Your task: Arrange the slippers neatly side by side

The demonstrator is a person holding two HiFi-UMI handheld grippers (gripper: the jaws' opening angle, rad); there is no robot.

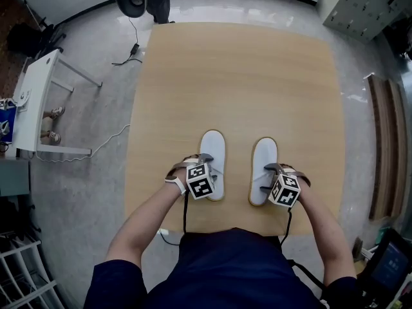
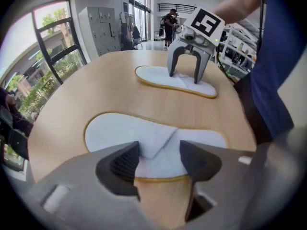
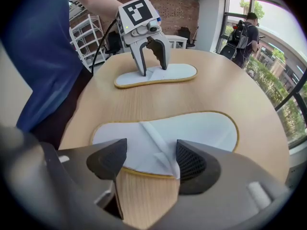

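Two white slippers are seen lying on the wooden surface (image 1: 238, 76), close to the person's edge, with a gap between them. The left slipper (image 1: 214, 148) and the right slipper (image 1: 264, 154) are laid long-ways, toes pointed away from the person, almost in line. They are judged light, thin and floppy, so the folded strap across the middle is best pinched. The left gripper (image 2: 158, 158) and the right gripper (image 3: 151, 159) are each held over a strap, fingers wide apart, nothing gripped.

Bright, even daylight; soft shadows, fisheye-warped edges.
Glare streaks the glossy grey floor (image 1: 212, 13) at upper centre; tall glass windows (image 2: 50, 56) wash pale at left; the grey plastic left gripper (image 2: 159, 159) blurs below.
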